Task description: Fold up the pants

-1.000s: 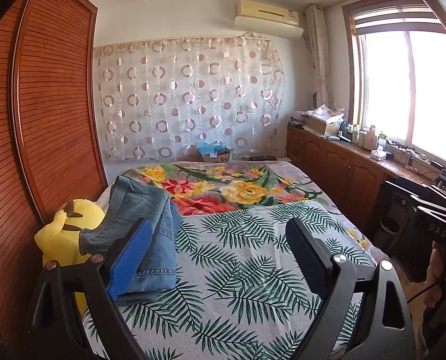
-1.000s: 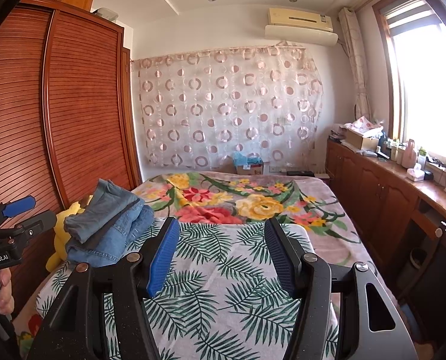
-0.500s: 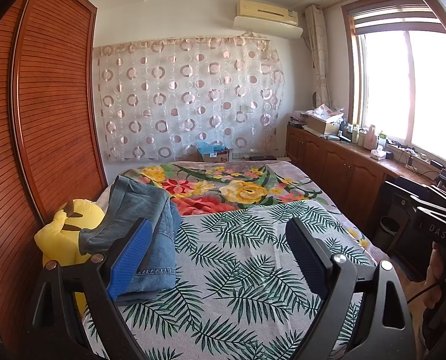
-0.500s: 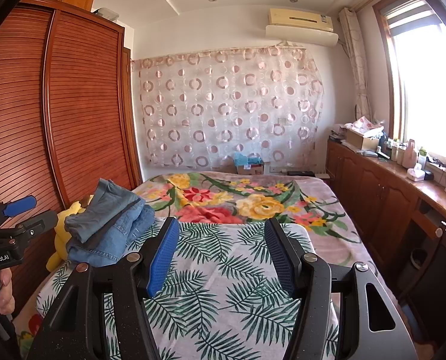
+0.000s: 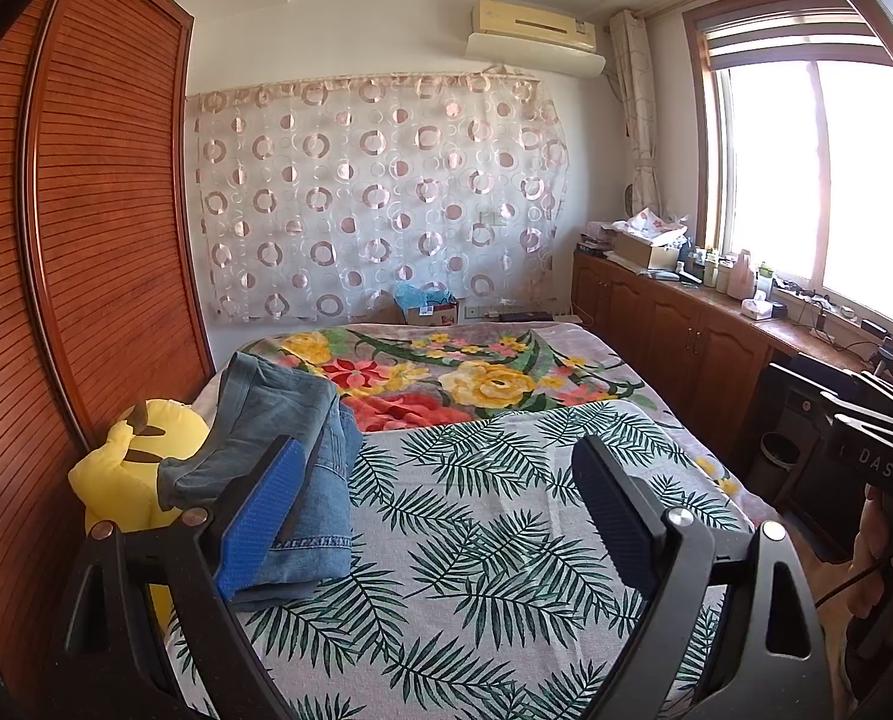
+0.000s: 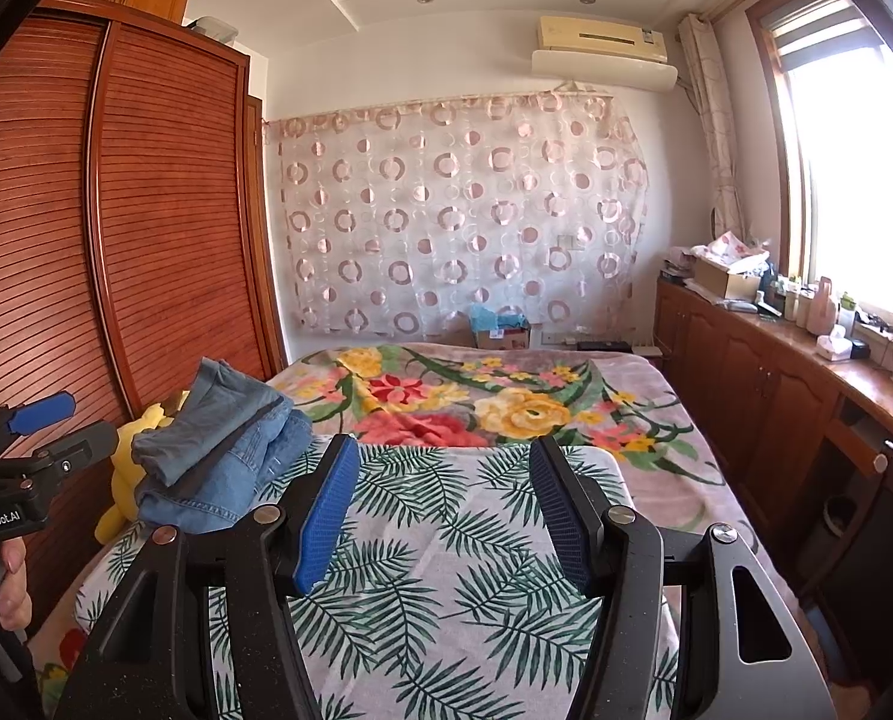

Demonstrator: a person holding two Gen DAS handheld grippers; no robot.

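Right now your left gripper (image 5: 440, 516) hangs over the leaf-print bedspread (image 5: 476, 540) with its jaws spread wide and nothing between them. Your right gripper (image 6: 443, 513) sits lower centre in its own view, jaws parted more narrowly, also empty. You see the folded pants (image 5: 290, 462), a stack of blue denim, at centre left of both views, on the bed's left edge, touching a yellow plush toy (image 5: 128, 474) beside the wooden wardrobe (image 5: 86, 240).
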